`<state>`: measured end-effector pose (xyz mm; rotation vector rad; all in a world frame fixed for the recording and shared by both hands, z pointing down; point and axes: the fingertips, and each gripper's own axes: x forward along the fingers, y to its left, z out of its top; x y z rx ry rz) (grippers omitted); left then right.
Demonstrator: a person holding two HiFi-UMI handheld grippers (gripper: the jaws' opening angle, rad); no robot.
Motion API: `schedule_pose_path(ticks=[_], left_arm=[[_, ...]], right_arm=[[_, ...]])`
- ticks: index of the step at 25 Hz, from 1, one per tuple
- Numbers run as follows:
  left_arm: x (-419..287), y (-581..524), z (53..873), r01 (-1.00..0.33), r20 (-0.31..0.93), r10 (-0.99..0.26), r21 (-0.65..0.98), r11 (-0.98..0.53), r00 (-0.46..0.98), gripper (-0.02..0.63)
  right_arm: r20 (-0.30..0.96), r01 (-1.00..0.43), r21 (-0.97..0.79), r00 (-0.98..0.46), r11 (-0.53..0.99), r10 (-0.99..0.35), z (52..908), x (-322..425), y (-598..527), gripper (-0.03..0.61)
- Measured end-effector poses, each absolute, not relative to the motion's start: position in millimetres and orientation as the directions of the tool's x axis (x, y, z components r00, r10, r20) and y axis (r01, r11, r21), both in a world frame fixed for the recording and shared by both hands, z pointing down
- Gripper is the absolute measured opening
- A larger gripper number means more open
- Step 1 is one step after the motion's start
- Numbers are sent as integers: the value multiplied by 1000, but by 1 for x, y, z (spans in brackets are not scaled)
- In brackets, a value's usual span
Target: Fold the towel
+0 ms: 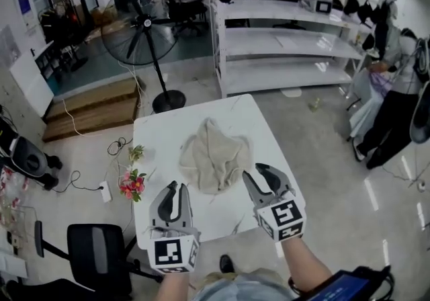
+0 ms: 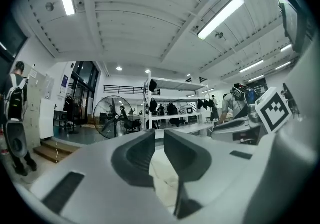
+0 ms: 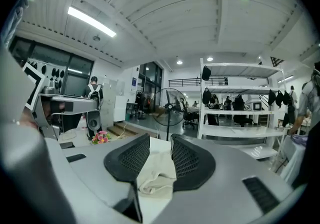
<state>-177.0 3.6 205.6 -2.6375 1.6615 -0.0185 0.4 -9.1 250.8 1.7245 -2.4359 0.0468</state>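
Note:
A beige towel (image 1: 213, 155) lies crumpled in a heap at the middle of the white table (image 1: 161, 138). My left gripper (image 1: 177, 191) hovers over the table's near edge, just left of the towel's near corner. Its jaws stand a narrow gap apart and hold nothing. In the left gripper view (image 2: 159, 135) the towel (image 2: 162, 178) shows on the table beyond that gap. My right gripper (image 1: 261, 173) is open beside the towel's near right edge. In the right gripper view (image 3: 160, 140) the towel (image 3: 157, 170) lies low between the spread jaws, and the pads do not press on it.
Pink flowers (image 1: 132, 184) lie at the table's left edge. A standing fan (image 1: 144, 27) and white shelving (image 1: 282, 44) stand beyond the table. An office chair (image 1: 101, 252) is at the near left, and a person (image 1: 396, 91) stands at the right.

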Motion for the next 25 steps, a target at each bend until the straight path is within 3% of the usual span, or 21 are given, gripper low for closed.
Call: schedule_pose_path(ticks=[11,25], left_arm=[[-159,-65,224,-904,39,-905,-46,-424,423,51],[-125,-148,307,-933,223,-911,-14,-358,347,54]], right_arm=[[182,-942,55,-317,332,-931,270,30,-85,143],[422,-906,-14,-388,422,-819,395,60,-199,144]])
